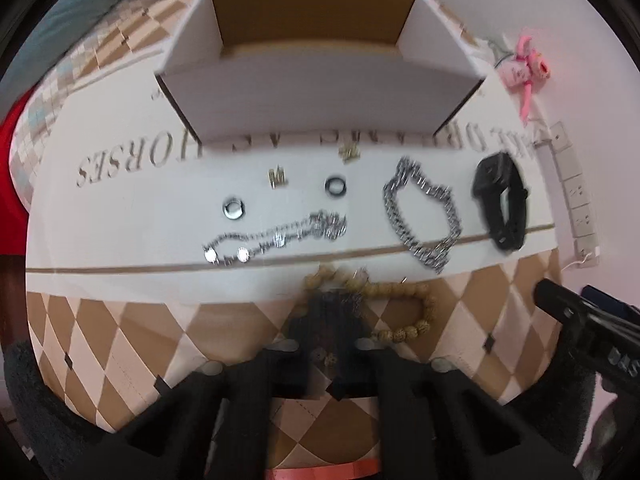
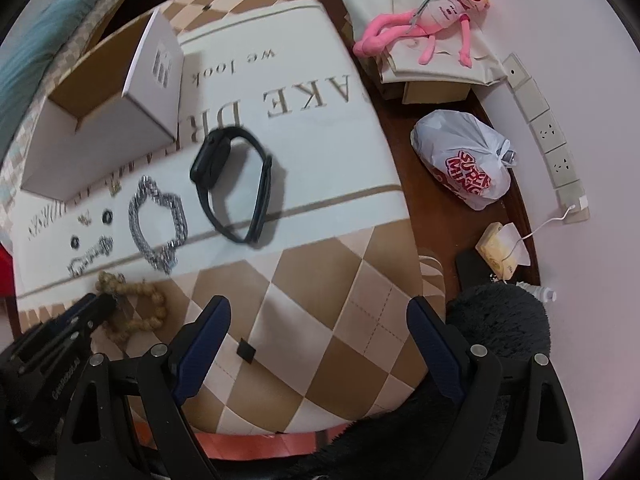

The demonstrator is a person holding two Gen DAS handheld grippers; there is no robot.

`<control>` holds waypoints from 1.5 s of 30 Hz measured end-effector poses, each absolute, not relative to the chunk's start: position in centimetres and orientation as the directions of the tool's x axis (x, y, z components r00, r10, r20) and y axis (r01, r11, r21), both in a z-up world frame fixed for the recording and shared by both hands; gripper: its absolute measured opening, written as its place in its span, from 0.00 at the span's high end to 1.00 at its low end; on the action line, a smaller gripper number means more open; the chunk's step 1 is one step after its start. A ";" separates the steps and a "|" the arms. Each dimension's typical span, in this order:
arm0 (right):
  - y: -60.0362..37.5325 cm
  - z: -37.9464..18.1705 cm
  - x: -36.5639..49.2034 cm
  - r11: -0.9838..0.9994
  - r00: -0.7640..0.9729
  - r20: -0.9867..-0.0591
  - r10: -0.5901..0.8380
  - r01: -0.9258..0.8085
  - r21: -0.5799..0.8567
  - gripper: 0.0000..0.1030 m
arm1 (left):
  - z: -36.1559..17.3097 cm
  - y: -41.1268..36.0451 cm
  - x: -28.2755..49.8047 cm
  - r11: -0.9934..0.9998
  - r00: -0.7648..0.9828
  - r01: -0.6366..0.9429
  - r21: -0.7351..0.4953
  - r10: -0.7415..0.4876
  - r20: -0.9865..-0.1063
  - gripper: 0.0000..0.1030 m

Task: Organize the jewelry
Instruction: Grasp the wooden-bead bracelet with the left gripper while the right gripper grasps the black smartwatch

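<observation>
An open white box [image 1: 320, 96] stands at the back of the cloth, also in the right wrist view [image 2: 100, 128]. Before it lie gold earrings [image 1: 277, 177], two rings [image 1: 335, 186], a thin silver chain [image 1: 276, 236], a thick silver chain [image 1: 422, 216], a black smartwatch [image 1: 502, 204] and a wooden bead bracelet [image 1: 400, 304]. My left gripper [image 1: 326, 332] is shut on the bead bracelet's near side, seen from the side in the right wrist view [image 2: 106, 306]. My right gripper [image 2: 318, 320] is open and empty above the checkered cloth, right of the beads [image 2: 136, 308].
The jewelry lies on a white and tan checkered cloth [image 2: 320, 280] over a round table. A pink plush toy [image 2: 436, 20], a white plastic bag [image 2: 464, 160] and a wall socket strip [image 2: 548, 128] are to the right. A dark fuzzy cushion [image 2: 496, 320] sits at the near right.
</observation>
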State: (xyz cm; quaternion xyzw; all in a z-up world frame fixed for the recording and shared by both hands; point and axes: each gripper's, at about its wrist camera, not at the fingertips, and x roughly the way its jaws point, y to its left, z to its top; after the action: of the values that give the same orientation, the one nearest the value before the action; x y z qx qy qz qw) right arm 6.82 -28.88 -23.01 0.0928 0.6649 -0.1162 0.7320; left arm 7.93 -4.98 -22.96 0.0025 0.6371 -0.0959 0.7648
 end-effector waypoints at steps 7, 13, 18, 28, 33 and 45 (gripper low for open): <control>-30.3 -23.6 9.3 0.929 0.130 -0.991 -0.029 0.369 0.021 0.22 | -20.9 -3.8 8.3 0.982 0.229 0.134 -0.136 -0.164 -0.959 1.00; -30.8 -25.7 11.5 0.926 0.121 -0.992 0.029 0.371 0.072 0.49 | -21.2 -1.5 8.5 0.958 0.188 0.025 -0.285 -0.284 -0.940 0.97; -29.3 -25.8 12.5 0.950 0.158 -0.987 0.039 0.300 0.086 0.94 | -22.6 -0.8 8.2 0.973 0.156 -0.007 -0.231 -0.227 -0.961 0.65; -27.1 -24.6 7.9 0.965 0.160 -0.986 0.056 0.246 0.094 0.94 | -24.0 -1.1 7.2 0.973 0.120 0.012 -0.229 -0.229 -0.966 0.37; -27.4 -24.7 6.0 0.958 0.159 -0.986 0.043 0.275 0.086 0.94 | -24.3 -4.1 7.6 0.985 0.150 0.143 -0.097 -0.118 -0.982 0.58; -27.1 -23.7 5.7 0.963 0.175 -0.984 0.026 0.262 0.072 0.94 | -22.7 -4.5 6.9 0.971 0.191 0.213 -0.104 -0.146 -0.971 0.94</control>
State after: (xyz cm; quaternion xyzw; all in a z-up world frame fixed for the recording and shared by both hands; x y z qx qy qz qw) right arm 5.68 -27.11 -23.72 0.1127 0.6376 -0.0777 0.7581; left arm 6.90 -4.53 -22.66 0.0268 0.6251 -0.1165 0.7713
